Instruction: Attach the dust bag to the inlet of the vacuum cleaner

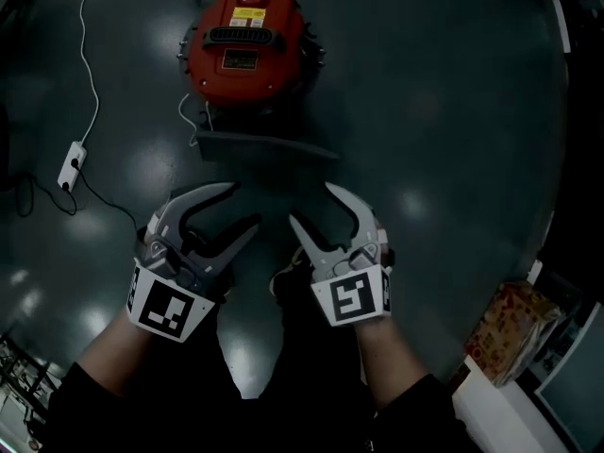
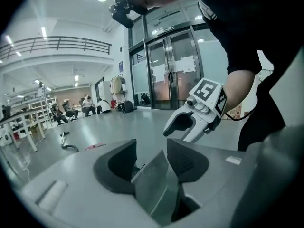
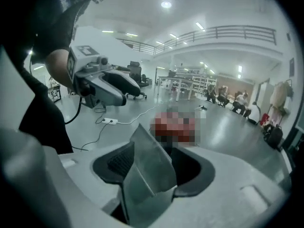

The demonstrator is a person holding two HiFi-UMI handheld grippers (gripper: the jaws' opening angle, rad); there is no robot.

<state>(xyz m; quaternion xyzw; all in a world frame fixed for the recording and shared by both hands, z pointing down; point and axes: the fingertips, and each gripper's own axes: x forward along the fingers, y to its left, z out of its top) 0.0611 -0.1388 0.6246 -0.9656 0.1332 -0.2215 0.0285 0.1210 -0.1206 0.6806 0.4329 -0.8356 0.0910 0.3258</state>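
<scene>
Left tool (image 1: 243,205) and right tool (image 1: 310,202) wide open, empty; dust bag (image 1: 264,146) dim, indistinct beside vacuum cleaner (image 1: 247,41).

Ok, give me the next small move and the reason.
The left gripper and right gripper hang open and empty, apart from the bag, which lies against the vacuum; whether it sits on the inlet doesn't show. So probably lower both to grip its ends.

Vacuum (image 1: 247,41), far centre: red lid of glossy moulded plastic. Floor (image 1: 444,111): dark, smooth and polished, with lamps mirrored in it. Left gripper (image 1: 243,204) and right gripper (image 1: 310,202): grey plastic shells, matt and smooth. Pads (image 2: 187,159): black, ribbed, dull, rubber-like. Marker cubes (image 1: 168,310): flat matt print. Power strip (image 1: 72,165), left: white plastic with a slight sheen.
</scene>
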